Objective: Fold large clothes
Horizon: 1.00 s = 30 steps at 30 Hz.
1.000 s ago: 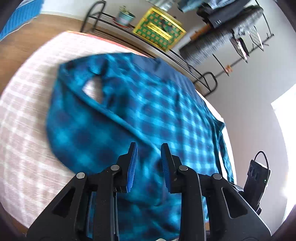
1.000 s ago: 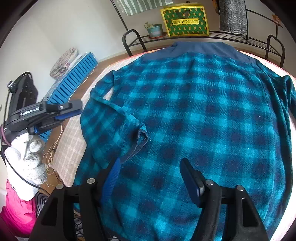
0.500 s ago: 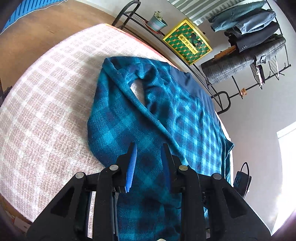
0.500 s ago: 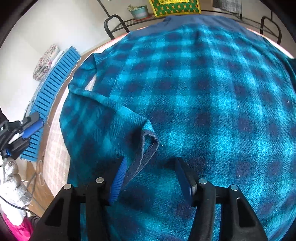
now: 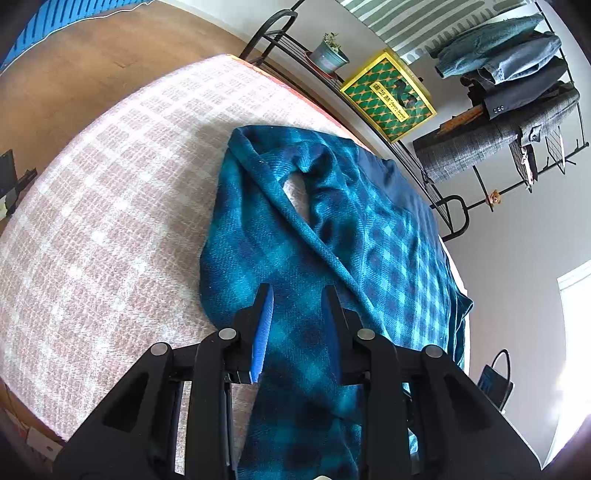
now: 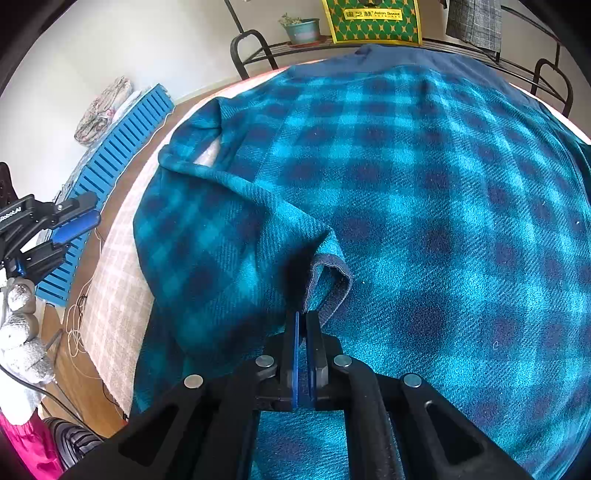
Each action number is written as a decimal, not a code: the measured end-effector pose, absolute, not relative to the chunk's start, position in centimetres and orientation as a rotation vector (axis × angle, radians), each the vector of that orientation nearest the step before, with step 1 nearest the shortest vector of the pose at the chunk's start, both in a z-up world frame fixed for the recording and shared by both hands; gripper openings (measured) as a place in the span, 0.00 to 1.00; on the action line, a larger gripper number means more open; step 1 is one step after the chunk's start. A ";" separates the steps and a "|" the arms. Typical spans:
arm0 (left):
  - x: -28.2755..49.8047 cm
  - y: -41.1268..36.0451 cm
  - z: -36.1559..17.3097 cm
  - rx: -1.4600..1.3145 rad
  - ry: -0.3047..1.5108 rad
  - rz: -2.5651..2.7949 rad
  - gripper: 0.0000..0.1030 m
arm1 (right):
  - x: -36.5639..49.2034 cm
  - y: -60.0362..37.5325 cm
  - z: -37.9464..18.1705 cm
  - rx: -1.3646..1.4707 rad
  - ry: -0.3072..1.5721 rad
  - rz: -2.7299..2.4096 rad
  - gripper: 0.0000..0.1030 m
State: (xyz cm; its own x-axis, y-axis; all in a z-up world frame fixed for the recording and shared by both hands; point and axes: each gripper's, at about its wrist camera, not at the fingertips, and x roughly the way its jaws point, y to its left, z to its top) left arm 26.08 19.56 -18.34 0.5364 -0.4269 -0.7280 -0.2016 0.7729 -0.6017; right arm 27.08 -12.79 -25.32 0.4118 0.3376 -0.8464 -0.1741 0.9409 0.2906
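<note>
A teal and navy plaid shirt [image 6: 424,192] lies spread, back up, on a bed with a pink checked cover [image 5: 110,206]. One sleeve [image 5: 306,229] is folded diagonally across the shirt body. Its dark-edged cuff [image 6: 327,273] ends right at my right gripper [image 6: 304,317], which is shut on the cuff's edge. My left gripper [image 5: 299,293] hovers over the shirt's lower left part. Its jaws stand a narrow gap apart, with cloth seen beneath them. In the right wrist view the left gripper [image 6: 79,214] hangs beside the bed's left edge with nothing between its pads.
A black metal rack [image 5: 280,22] behind the bed carries a potted plant [image 6: 301,29] and a yellow-green box [image 5: 388,96]. Clothes hang on a stand [image 5: 517,92] at the right. A blue slatted panel [image 6: 118,144] and cables lie on the wooden floor at the left.
My right gripper came down onto the folded sleeve and its jaws closed from wide apart onto the cuff. My left gripper shifted toward the shirt's lower edge, and its gap stayed the same.
</note>
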 end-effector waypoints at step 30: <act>21.1 21.0 -18.3 -0.881 1.150 -0.319 0.61 | 14.2 1.0 -19.8 -0.066 0.880 0.859 0.00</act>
